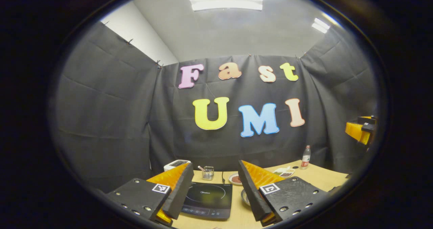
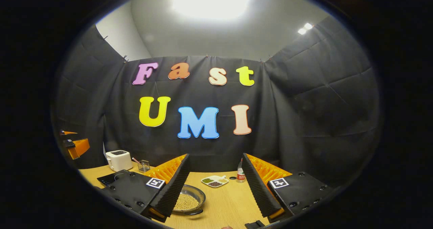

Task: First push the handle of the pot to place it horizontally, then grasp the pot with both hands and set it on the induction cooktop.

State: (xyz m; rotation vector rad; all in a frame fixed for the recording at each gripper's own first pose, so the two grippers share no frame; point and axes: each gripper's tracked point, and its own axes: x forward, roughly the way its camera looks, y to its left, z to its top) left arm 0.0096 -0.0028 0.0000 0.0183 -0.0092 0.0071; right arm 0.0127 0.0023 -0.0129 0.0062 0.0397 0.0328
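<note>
Near the glossy flat induction cooktop (image 1: 208, 200), a round metal pot (image 2: 188, 199) of beads, left gripper (image 1: 213, 195) and right gripper (image 2: 216, 191) both level above the wooden table (image 2: 230, 202), fingers apart.

Wooden table (image 2: 233, 202) bearing cooktop (image 1: 208, 200), pot (image 2: 189, 199), toaster (image 2: 118, 160), bottle (image 1: 305, 157), divided dish (image 2: 214, 181).

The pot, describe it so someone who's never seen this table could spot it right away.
Start at the wooden table. The pot sits on it, between the black induction cooktop and the divided snack dish. It is the only round metal vessel, shallow and filled with pale yellow beads.
</note>
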